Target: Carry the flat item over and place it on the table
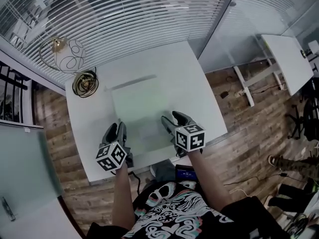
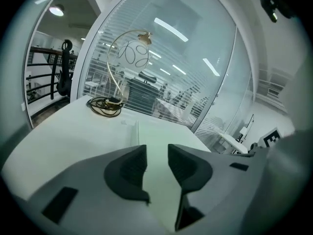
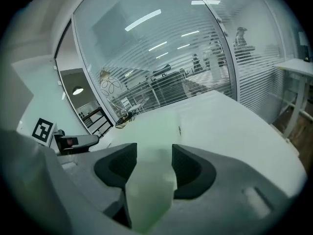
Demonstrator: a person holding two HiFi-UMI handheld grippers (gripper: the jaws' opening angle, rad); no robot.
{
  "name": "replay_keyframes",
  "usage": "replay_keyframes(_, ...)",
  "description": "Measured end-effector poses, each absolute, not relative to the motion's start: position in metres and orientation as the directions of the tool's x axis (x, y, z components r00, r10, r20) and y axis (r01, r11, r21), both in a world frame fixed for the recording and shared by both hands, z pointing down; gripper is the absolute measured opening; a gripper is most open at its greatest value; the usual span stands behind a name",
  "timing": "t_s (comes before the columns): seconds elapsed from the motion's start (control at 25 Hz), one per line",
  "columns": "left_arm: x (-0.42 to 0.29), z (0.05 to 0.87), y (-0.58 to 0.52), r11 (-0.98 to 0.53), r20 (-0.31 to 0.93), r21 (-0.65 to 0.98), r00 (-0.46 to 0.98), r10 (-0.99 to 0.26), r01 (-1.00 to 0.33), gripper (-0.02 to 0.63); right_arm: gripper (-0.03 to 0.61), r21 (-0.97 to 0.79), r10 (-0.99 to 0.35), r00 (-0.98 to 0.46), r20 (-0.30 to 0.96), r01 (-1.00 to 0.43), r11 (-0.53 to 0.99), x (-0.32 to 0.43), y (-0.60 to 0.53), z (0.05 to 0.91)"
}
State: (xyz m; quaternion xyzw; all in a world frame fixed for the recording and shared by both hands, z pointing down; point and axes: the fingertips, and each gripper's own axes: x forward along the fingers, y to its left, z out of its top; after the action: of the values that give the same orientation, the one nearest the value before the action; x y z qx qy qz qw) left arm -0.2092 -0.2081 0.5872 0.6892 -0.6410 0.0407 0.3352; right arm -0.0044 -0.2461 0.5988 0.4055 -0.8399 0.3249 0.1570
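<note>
Both forearms reach forward side by side. The left tongs [image 1: 115,130] are narrowly apart and the right tongs [image 1: 173,117] wider, both empty at the near end of one pale green sheet [image 1: 137,111] lying flat on the bench [image 1: 192,83]. One lamp [image 1: 70,59] stands behind.

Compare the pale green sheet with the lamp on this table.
The sheet lies flat, plain and rectangular, toward the near edge; the lamp stands upright at the far left corner, a gold hoop holding a patterned white globe. Both rest on the white table.
</note>
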Motion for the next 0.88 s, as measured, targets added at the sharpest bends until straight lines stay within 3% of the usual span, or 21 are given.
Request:
replay_keyframes(0.08, -0.209, 0.576, -0.205, 0.03, 0.452, 0.406, 0.172, -0.875, -0.913, 0.052, 0.172, -0.402, -0.601, -0.611, 0.515, -0.792, 0.46, -0.002, -0.245, 0.592)
replay_keyframes(0.28, -0.21, 0.562, -0.198, 0.005, 0.421, 0.419, 0.189, -0.887, -0.908, 0.023, 0.006, -0.45, -0.618, -0.622, 0.481, -0.78, 0.435, -0.005, -0.233, 0.577)
replay_keyframes(0.48, -0.209, 0.544, -0.194, -0.019, 0.396, 0.43, 0.207, -0.895, -0.903, 0.008, 0.006, -0.397, -0.627, -0.619, 0.473, -0.785, 0.475, -0.012, -0.223, 0.562)
replay_keyframes(0.88, -0.206, 0.507, -0.173, -0.044, 0.339, 0.345, 0.168, -0.926, -0.938, 0.008, 0.006, -0.247, -0.77, -0.525, 0.362, -0.851, 0.464, 0.007, -0.213, 0.513)
